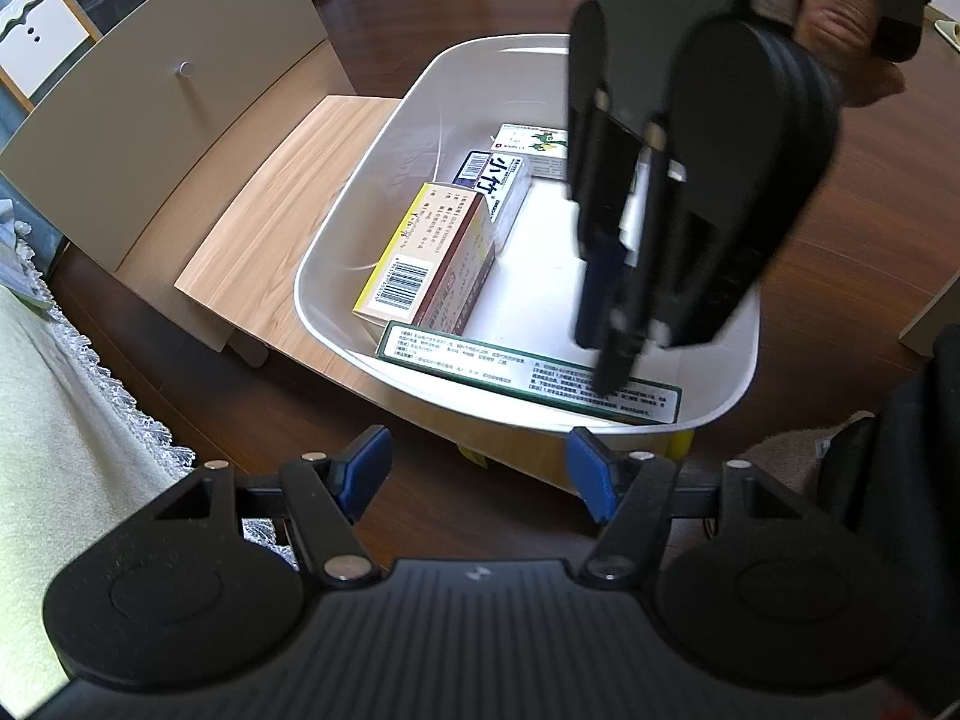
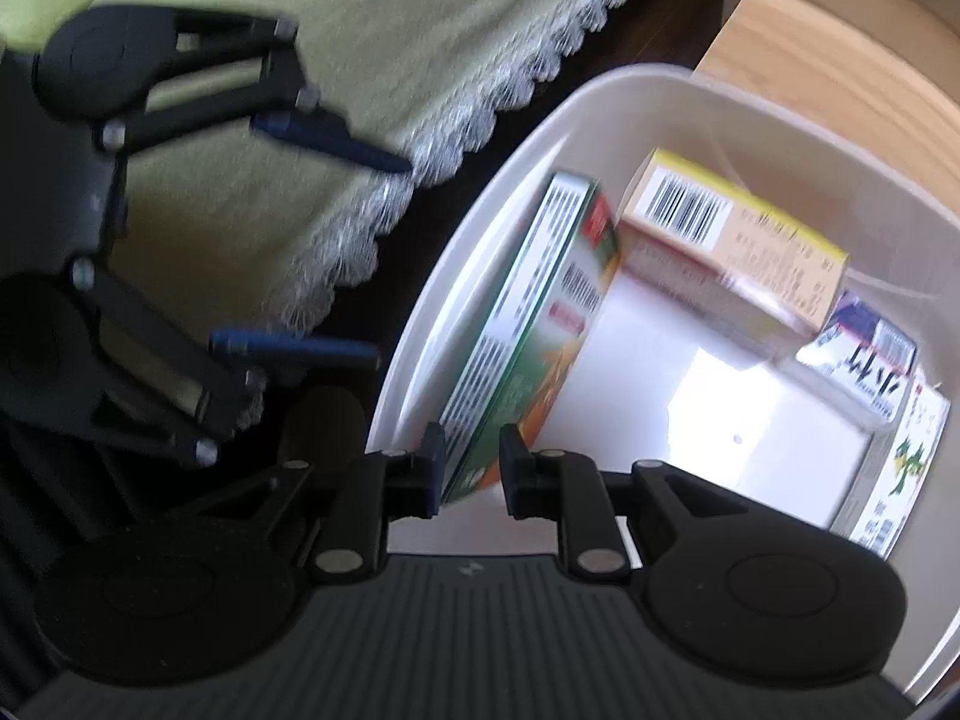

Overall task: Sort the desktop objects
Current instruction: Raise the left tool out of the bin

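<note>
Cardboard medicine boxes fill the smooth white oval plastic tub (image 1: 384, 138) on the wooden bench (image 1: 282, 192), where the right hand-held gripper (image 2: 471, 468) clenches the flat green box (image 2: 540, 312) upright, while the left hand-held gripper (image 1: 474, 468) waits released outside.

Count: one white tub (image 1: 360, 222); four medicine boxes inside – green-edged (image 1: 528, 375), yellow (image 1: 420, 252), blue-and-white (image 1: 495, 180), dragon-printed (image 1: 534, 141)
</note>
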The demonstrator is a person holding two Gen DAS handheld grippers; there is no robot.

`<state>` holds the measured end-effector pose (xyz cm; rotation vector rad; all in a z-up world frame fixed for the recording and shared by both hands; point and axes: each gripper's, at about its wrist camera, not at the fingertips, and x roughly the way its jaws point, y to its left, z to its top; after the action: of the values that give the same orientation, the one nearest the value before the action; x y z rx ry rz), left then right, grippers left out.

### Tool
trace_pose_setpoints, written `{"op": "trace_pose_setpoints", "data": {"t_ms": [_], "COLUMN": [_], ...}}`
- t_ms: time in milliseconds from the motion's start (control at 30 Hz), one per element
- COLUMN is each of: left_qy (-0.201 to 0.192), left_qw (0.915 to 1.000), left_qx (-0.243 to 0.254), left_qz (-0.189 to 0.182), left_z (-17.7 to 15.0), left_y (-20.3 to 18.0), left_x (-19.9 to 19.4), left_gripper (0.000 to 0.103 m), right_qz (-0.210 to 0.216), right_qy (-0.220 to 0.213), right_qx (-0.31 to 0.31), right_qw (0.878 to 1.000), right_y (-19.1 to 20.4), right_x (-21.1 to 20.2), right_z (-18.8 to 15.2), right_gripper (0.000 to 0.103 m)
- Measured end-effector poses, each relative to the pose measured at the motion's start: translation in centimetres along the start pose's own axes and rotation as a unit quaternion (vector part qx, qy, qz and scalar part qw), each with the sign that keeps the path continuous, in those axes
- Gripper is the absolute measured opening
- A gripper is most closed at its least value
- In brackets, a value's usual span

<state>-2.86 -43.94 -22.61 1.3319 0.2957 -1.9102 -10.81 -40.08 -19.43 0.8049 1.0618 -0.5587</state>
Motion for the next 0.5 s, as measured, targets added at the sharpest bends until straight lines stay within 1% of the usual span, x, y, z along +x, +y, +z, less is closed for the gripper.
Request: {"op": "trace_pose_setpoints", "data": {"t_ms": [167,267,433,500], "left_qy": [0.000,0.000,0.001,0.001], "left_qw": [1.0000,1.0000,1.0000,1.0000], "left_qx": [0.000,0.000,0.000,0.000], "left_qz": [0.001,0.001,0.001,0.001], "left_z": [0.0,0.1,0.1,0.1], "left_y": [0.1,0.1,0.3,0.3], "left_x": [0.0,0.1,0.3,0.3], "left_gripper": [0.067,0.067,0.067,0.067], "right_qz": [-0.016,-0.024,-0.027,-0.030], "right_qy": [-0.044,-0.052,-0.070,-0.076], "right_qx": [0.020,0.035,0.052,0.060], "right_qw": [0.999,0.998,0.996,0.995], "right_y": [-0.9,-1.4,-2.5,-2.1], "right_x": [-0.8,-0.6,0.6,0.7], "right_z": [1.2,1.8,2.9,3.2], "right_gripper": [0.017,0.014,0.013,0.013]}}
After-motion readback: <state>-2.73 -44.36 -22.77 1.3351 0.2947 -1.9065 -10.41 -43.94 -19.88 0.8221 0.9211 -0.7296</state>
